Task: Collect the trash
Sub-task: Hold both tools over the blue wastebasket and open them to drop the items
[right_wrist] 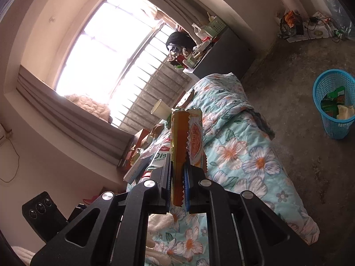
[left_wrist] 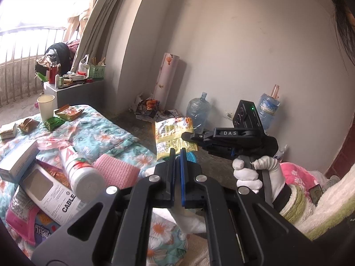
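Observation:
My right gripper (right_wrist: 177, 168) is shut on a yellow and orange snack wrapper (right_wrist: 188, 137) and holds it in the air above the flowered quilt (right_wrist: 239, 155). In the left wrist view the same wrapper (left_wrist: 170, 135) hangs from the right gripper (left_wrist: 188, 137), which a white-gloved hand (left_wrist: 257, 173) grips. My left gripper (left_wrist: 176, 153) is shut with nothing between its fingers, just below the wrapper. A blue mesh basket (right_wrist: 332, 124) stands on the concrete floor to the right of the bed, with green and white trash inside. Only a sliver of the basket (left_wrist: 191, 157) shows behind my left fingers.
On the quilt (left_wrist: 99, 133) lie a paper cup (left_wrist: 46, 107), green and brown wrappers (left_wrist: 54, 123), a white bottle (left_wrist: 79, 170), boxes (left_wrist: 46, 190) and a pink packet (left_wrist: 20, 219). Two water jugs (left_wrist: 197, 110) and a roll (left_wrist: 165, 77) stand by the wall. A cluttered grey cabinet (left_wrist: 73, 90) sits near the window.

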A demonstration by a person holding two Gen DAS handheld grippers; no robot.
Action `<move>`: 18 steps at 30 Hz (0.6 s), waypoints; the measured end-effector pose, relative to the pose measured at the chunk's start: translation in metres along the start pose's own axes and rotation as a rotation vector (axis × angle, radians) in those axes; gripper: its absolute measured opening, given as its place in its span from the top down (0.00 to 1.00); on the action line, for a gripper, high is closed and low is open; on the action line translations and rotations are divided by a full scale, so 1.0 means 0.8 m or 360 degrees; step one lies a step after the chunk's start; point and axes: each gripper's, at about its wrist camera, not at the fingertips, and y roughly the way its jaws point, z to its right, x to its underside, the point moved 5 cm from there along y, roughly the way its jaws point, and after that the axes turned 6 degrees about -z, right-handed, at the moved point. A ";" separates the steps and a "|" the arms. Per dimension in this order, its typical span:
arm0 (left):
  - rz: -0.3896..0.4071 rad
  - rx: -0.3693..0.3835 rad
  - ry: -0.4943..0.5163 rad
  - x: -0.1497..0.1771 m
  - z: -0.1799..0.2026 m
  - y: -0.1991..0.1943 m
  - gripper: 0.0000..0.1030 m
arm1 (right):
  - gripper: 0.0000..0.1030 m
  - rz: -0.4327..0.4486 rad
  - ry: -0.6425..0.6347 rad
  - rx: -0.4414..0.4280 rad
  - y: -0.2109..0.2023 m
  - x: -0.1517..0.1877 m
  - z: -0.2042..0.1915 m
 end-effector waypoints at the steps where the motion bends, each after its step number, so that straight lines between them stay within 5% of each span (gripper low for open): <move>1: -0.0003 0.0005 0.0001 -0.003 0.002 0.004 0.98 | 0.91 0.0011 0.0006 -0.0003 -0.004 -0.001 0.003; 11: -0.0061 0.0085 0.0078 -0.040 0.036 0.059 0.98 | 0.91 0.0199 0.0073 0.0061 -0.059 -0.021 0.047; 18: -0.0117 0.0197 0.0185 -0.112 0.076 0.145 0.98 | 0.91 0.0481 0.0119 0.0385 -0.142 -0.064 0.113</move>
